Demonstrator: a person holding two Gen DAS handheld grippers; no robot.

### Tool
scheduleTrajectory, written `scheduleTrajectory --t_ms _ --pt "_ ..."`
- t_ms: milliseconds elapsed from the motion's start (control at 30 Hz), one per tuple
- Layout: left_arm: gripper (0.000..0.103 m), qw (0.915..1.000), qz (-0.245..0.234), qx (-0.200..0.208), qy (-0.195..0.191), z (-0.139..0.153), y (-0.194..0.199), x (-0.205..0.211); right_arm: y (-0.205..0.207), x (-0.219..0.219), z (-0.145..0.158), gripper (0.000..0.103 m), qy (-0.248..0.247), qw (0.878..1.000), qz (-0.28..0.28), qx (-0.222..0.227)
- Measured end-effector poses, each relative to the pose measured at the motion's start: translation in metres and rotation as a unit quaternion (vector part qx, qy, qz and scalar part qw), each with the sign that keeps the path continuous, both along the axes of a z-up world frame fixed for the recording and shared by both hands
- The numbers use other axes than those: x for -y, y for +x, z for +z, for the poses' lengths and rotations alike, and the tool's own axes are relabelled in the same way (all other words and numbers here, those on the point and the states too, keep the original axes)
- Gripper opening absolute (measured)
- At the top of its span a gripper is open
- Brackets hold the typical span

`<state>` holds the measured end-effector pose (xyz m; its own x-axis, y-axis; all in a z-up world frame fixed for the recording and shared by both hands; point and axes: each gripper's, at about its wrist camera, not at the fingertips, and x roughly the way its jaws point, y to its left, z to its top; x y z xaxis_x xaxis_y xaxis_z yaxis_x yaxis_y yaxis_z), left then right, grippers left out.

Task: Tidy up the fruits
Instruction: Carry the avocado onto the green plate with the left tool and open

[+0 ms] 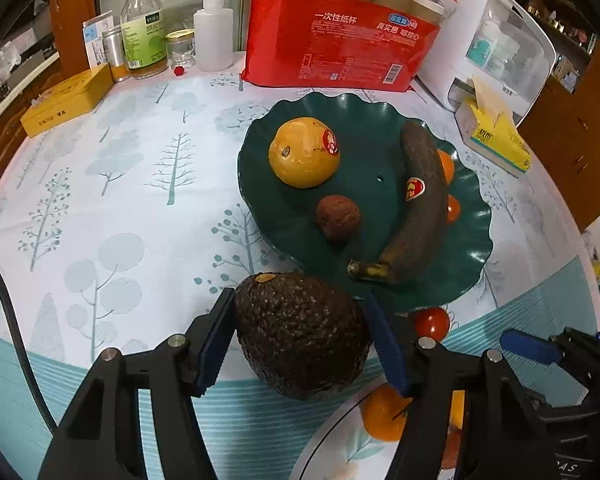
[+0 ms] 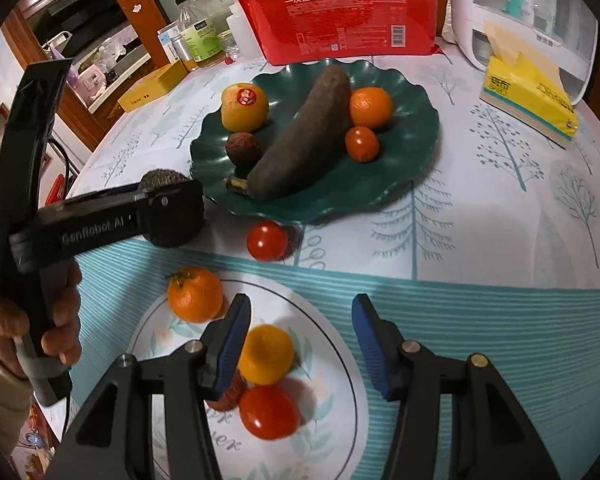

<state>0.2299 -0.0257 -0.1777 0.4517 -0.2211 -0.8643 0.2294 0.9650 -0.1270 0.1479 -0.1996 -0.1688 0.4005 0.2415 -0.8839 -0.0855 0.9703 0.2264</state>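
A dark bumpy avocado (image 1: 300,332) sits between the blue pads of my left gripper (image 1: 298,294), which press on both its sides, just in front of the green scalloped plate (image 1: 380,120). That plate holds a blackened banana (image 1: 424,200), a yellow-orange fruit with a sticker (image 1: 304,152), a small brown fruit (image 1: 337,218) and two orange fruits (image 2: 370,106). My right gripper (image 2: 300,300) stands open over the white plate (image 2: 332,344), nothing between its fingers. The white plate carries a mandarin (image 2: 195,294), a yellow fruit (image 2: 265,354) and a red tomato (image 2: 269,412).
A loose cherry tomato (image 2: 267,240) lies on the tablecloth between the two plates. Behind the green plate stand a red pack of paper cups (image 1: 340,40), bottles (image 1: 144,28), a yellow tin (image 1: 68,98), a tissue box (image 2: 528,96) and a white appliance (image 1: 496,40).
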Motion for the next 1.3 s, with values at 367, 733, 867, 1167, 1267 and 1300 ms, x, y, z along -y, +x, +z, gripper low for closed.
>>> scheduleTrajectory --t_ms 367,733,867,1167,1267,1300 --pt "0.06 0.9985 -0.008 0.054 -0.008 0.068 -0.006 0.005 0.021 -0.008 -0.005 0.053 0.012 1.0 0.004 0.0" --pt "0.06 0.9949 -0.039 0.092 -0.013 0.096 0.033 0.049 0.038 -0.013 -0.008 0.053 0.017 1.0 -0.003 0.004" --pt "0.06 0.9956 -0.047 0.081 -0.005 0.075 0.05 0.061 0.042 -0.014 -0.014 0.053 0.021 1.0 -0.009 0.0" --pt "0.061 0.9976 -0.048 0.048 0.009 0.035 0.068 0.069 0.045 -0.016 -0.024 0.053 0.029 1.0 -0.012 0.001" --pt "0.062 0.9973 -0.053 0.052 0.003 0.034 0.066 0.068 0.045 -0.017 -0.025 0.053 0.027 1.0 -0.011 0.005" --pt "0.063 0.9971 -0.053 0.055 0.003 0.035 0.065 0.068 0.045 -0.017 -0.025 0.053 0.026 1.0 -0.01 0.006"
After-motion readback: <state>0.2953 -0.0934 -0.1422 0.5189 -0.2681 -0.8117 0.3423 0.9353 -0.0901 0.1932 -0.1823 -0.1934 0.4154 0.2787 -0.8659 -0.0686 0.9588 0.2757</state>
